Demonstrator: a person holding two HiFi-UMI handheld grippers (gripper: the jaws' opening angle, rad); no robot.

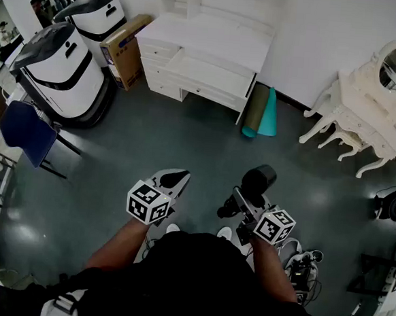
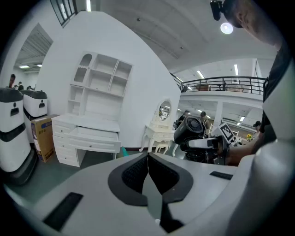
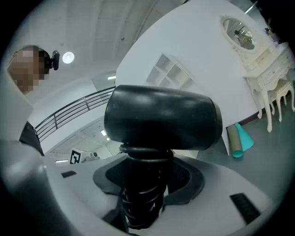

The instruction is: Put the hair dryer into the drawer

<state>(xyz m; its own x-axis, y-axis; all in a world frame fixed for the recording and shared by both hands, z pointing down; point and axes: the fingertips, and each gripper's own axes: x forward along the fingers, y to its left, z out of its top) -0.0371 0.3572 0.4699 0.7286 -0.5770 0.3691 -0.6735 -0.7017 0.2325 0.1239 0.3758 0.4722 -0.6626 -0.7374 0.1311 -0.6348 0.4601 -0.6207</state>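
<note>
Hair dryer, black in colour, is held by the right gripper, a little to the right of the centre in the head view and above the dark floor. In the right gripper view the jaws stand wide and clamp the ribbed handle of the dryer. Its round body lies across above the jaws and fills the middle of that view.

The left gripper is at 9 o'clock from the right one, near it but not touching. Its jaws are pressed together and nothing is between them.

At 12 o'clock from both grippers, well apart from them, stands a white desk against the wall. Its wide drawer is pulled out under the tabletop, and nothing can be seen inside it. Two rolled mats, one olive and one teal, lean at the 3 o'clock end of the desk. At 2 o'clock there is a white vanity table with an oval mirror. At 10 o'clock stand two white and black machines, and a cardboard box sits between them and the desk. A blue chair is at 9 o'clock.
</note>
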